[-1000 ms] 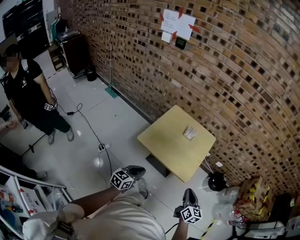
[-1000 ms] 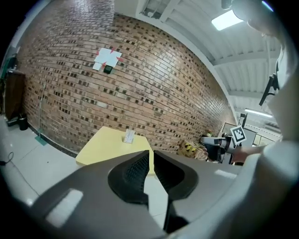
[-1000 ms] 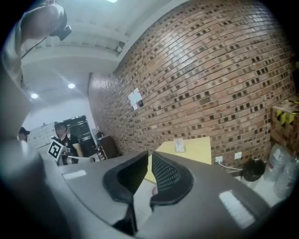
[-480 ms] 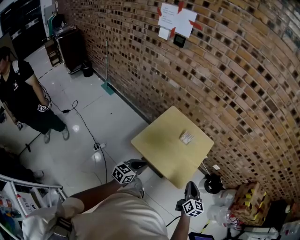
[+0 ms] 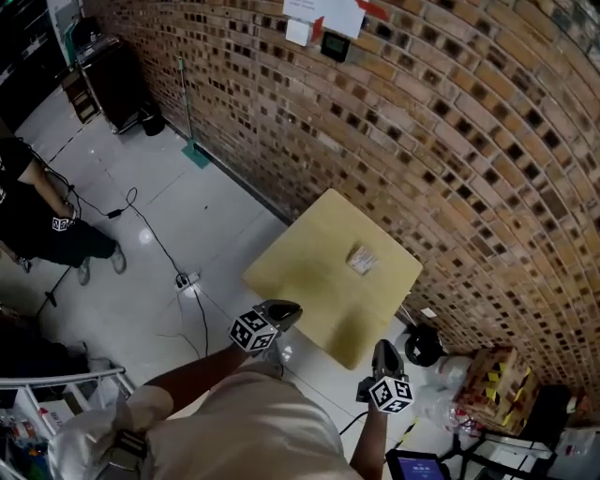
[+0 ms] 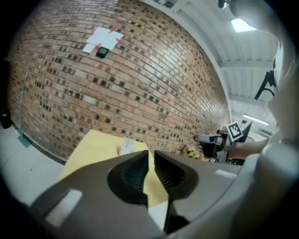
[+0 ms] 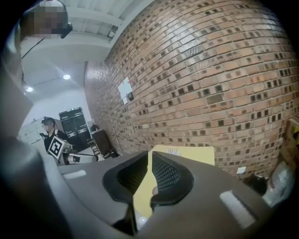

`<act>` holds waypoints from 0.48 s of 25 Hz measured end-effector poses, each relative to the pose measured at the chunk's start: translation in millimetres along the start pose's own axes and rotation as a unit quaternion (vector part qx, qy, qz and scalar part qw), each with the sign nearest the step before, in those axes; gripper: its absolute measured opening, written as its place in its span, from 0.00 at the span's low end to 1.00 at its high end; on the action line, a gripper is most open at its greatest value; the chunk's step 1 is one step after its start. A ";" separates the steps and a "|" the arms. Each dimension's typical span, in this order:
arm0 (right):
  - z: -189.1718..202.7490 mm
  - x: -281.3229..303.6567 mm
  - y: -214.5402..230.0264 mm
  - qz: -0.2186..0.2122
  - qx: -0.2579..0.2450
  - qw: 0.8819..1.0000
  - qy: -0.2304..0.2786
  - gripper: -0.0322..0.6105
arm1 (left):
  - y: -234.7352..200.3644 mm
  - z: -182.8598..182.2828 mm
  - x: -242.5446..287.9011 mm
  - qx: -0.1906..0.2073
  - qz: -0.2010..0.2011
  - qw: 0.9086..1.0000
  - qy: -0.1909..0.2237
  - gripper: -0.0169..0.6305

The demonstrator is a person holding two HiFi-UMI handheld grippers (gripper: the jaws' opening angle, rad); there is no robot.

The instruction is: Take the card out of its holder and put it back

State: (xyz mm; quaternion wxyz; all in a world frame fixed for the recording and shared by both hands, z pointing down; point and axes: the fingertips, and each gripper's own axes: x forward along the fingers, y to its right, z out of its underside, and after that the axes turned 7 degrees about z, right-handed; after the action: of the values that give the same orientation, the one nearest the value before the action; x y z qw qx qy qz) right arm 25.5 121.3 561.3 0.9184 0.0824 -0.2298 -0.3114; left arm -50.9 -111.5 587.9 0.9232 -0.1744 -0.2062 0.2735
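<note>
A small card holder (image 5: 362, 259) with a pale card in it lies on the square yellow table (image 5: 309, 262) against the brick wall. The left gripper view shows the card holder (image 6: 126, 145) beyond the jaws, and the right gripper view shows the card holder (image 7: 173, 152) at the table's far side. My left gripper (image 5: 284, 311) hovers at the table's near left edge, jaws drawn together on nothing. My right gripper (image 5: 383, 351) hangs off the near corner, also shut and empty. Both are well short of the holder.
The brick wall (image 5: 450, 141) runs behind the table, with papers (image 5: 323, 14) taped high up. A black round object (image 5: 424, 345) sits on the floor by the table, with boxes and bags (image 5: 497, 394) to the right. A person (image 5: 37, 225) stands far left near a floor cable (image 5: 159, 248).
Both grippers and my view have travelled toward the table, which now sits closer and more central. The left gripper has reached the table's near edge. The jaws look the same.
</note>
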 end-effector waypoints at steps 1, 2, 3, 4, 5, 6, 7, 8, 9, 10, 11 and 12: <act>-2.1 5.8 4.4 0.001 0.000 1.000 -0.004 0.08 | -2.9 -1.5 8.7 0.000 0.003 1.000 -0.003 0.11; -3.6 11.1 9.0 0.003 -0.002 1.000 -0.009 0.08 | -5.3 -2.6 16.9 -0.001 0.006 1.000 -0.004 0.11; -4.7 15.8 13.3 0.004 -0.005 1.000 -0.015 0.08 | -7.4 -3.3 24.2 -0.003 0.009 1.000 -0.005 0.11; -5.8 20.0 17.1 0.004 -0.008 1.000 -0.020 0.08 | -9.3 -3.0 30.7 -0.006 0.011 1.000 -0.004 0.11; -7.3 24.0 20.4 0.004 -0.012 1.000 -0.025 0.08 | -11.5 -2.0 36.6 -0.010 0.012 1.000 -0.005 0.11; -9.3 28.9 23.2 0.004 -0.015 0.999 -0.028 0.08 | -14.9 -1.0 42.4 -0.013 0.013 1.000 -0.006 0.11; -11.7 34.7 25.6 0.003 -0.018 0.999 -0.030 0.08 | -19.3 -0.3 48.2 -0.015 0.013 1.000 -0.009 0.11; -14.2 40.5 27.9 0.002 -0.021 0.999 -0.032 0.08 | -23.5 -0.1 53.9 -0.016 0.012 1.000 -0.012 0.11; -16.2 45.7 30.5 0.000 -0.024 0.999 -0.034 0.08 | -26.5 -0.2 59.1 -0.017 0.012 1.000 -0.015 0.11; -17.6 50.1 33.6 -0.002 -0.027 0.999 -0.037 0.08 | -27.9 -0.5 63.6 -0.018 0.011 1.000 -0.017 0.11; -18.6 54.3 37.1 -0.005 -0.030 0.999 -0.040 0.08 | -28.1 -1.2 67.5 -0.020 0.010 1.000 -0.019 0.11; -19.2 58.9 41.0 -0.008 -0.033 0.998 -0.044 0.08 | -27.9 -1.7 70.8 -0.021 0.009 1.000 -0.020 0.11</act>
State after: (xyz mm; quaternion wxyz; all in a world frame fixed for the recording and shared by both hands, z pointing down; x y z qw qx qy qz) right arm 97.8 118.0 578.3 0.9072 0.0405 -0.2588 -0.3292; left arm 16.2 -93.0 618.8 0.9127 -0.1895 -0.2289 0.2806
